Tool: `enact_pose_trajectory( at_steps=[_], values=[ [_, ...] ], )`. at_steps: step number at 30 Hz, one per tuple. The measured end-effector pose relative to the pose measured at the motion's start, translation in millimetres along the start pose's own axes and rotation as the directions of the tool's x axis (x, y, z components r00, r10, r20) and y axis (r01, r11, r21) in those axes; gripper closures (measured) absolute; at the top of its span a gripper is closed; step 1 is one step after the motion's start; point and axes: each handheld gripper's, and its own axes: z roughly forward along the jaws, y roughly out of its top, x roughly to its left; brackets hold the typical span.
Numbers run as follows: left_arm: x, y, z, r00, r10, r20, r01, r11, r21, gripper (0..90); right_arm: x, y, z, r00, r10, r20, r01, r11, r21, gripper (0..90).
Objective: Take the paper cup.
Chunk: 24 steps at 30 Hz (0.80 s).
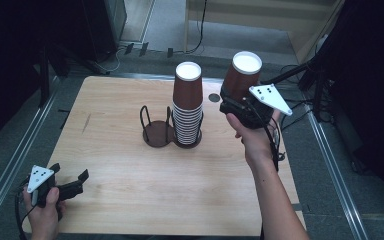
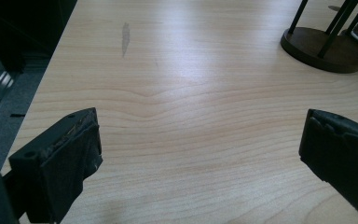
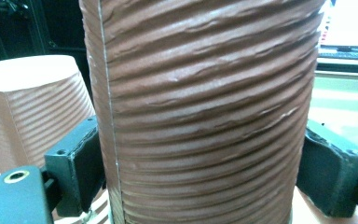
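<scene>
Brown ribbed paper cup (image 1: 243, 75), turned upside down with its white bottom on top, is held in the air by the right gripper (image 1: 240, 106) above the far right part of the light wooden table (image 1: 130, 160). In the right gripper view the same cup (image 3: 205, 116) stands between the two black fingers (image 3: 77, 170), which pinch its ribbed wall from both sides, one on each side. The cup touches nothing else; it hangs just beside the tall stack of the same brown cups (image 1: 187, 107), to the right of it and apart from it. In the right gripper view the top cup of this stack (image 3: 32, 112) shows at the left, behind the held cup.

The stack stands, also upside down, in one ring of a dark wire cup holder with two round bases (image 1: 157, 131), near the middle of the table. The other ring, at the left, has no cups in it. In the left gripper view this empty round base (image 2: 321, 49) shows at the upper right.

The left gripper (image 1: 70, 181) rests low at the near left corner of the table, well apart from the holder. Its fingers (image 2: 70, 158) are spread wide, with only bare wood between them, and they hold nothing.
</scene>
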Motion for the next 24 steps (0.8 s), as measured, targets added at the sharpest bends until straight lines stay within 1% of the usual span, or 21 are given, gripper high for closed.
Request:
enact_pose_trajectory(
  at_steps=[1, 2, 3, 4, 6, 10, 11, 13, 16, 17, 18, 19, 21, 23, 24],
  values=[
    [0.0, 0.0, 0.0, 1.0, 0.0, 0.0, 0.0, 1.0, 0.0, 0.0, 0.0, 0.0, 0.0, 1.0, 0.0, 0.0, 0.0, 1.0, 0.0, 12.6],
    [0.0, 0.0, -0.1, 1.0, 0.001, 0.0, -0.001, 1.0, 0.0, 0.0, -1.7, -5.2, -2.9, 1.0, -0.001, 0.005, 0.001, 1.0, 0.0, 12.6],
    [0.0, 0.0, -0.1, 1.0, 0.001, 0.0, -0.001, 1.0, 0.0, 0.0, -1.7, -5.2, -2.9, 1.0, -0.001, 0.005, 0.001, 1.0, 0.0, 12.6],
    [0.0, 0.0, 0.0, 1.0, 0.0, 0.0, 0.0, 1.0, 0.0, 0.0, -3.5, -10.1, -5.4, 1.0, 0.003, 0.004, -0.003, 1.0, 0.001, 12.6],
    [-0.1, 0.1, 0.0, 1.0, 0.001, 0.0, -0.001, 1.0, 0.003, 0.0, -4.8, -14.5, -7.5, 0.9999, 0.006, 0.008, -0.006, 1.0, 0.003, 12.6],
    [-0.3, 0.1, 0.2, 1.0, 0.005, -0.001, -0.005, 1.0, 0.005, 0.0, -7.3, -23.9, -10.9, 0.9999, -0.009, 0.013, 0.008, 1.0, 0.013, 12.6],
    [-0.3, 0.1, 0.2, 1.0, 0.005, -0.001, -0.005, 1.0, 0.005, 0.0, -7.3, -23.9, -10.9, 0.9999, -0.009, 0.013, 0.008, 1.0, 0.013, 12.6],
    [-0.3, 0.1, 0.2, 1.0, 0.004, -0.001, -0.004, 1.0, 0.005, 0.0, -8.8, -30.8, -13.7, 0.9997, -0.018, 0.014, 0.018, 1.0, 0.021, 12.6],
    [0.0, 0.2, 0.2, 1.0, 0.002, 0.001, -0.002, 1.0, 0.004, 0.0, -8.9, -38.3, -16.7, 0.9994, -0.031, 0.018, 0.03, 0.999, 0.026, 12.6],
    [0.0, 0.2, 0.2, 1.0, 0.002, 0.001, -0.002, 1.0, 0.004, 0.0, -8.9, -38.3, -16.7, 0.9994, -0.031, 0.018, 0.03, 0.999, 0.026, 12.6],
    [0.2, 0.2, 0.3, 1.0, 0.001, 0.0, -0.001, 1.0, 0.006, 0.0, -8.1, -44.3, -19.1, 0.9989, -0.04, 0.025, 0.039, 0.999, 0.028, 12.6],
    [0.2, 0.2, 0.3, 1.0, 0.001, 0.0, -0.001, 1.0, 0.006, 0.0, -8.1, -44.3, -19.1, 0.9989, -0.04, 0.025, 0.039, 0.999, 0.028, 12.6],
    [0.3, 0.3, 0.5, 1.0, 0.004, 0.001, -0.004, 1.0, 0.008, 0.0, -6.4, -53.0, -22.1, 0.9978, -0.054, 0.039, 0.053, 0.998, 0.03, 12.5],
    [0.3, 0.4, 0.5, 1.0, 0.004, 0.001, -0.004, 1.0, 0.008, 0.0, -5.5, -55.9, -23.1, 0.9977, -0.054, 0.041, 0.053, 0.998, 0.033, 12.5],
    [0.1, 0.4, 0.9, 1.0, 0.001, 0.002, -0.001, 1.0, 0.005, 0.0, -4.8, -61.8, -24.9, 0.9978, -0.051, 0.042, 0.05, 0.998, 0.035, 12.5]
  ],
)
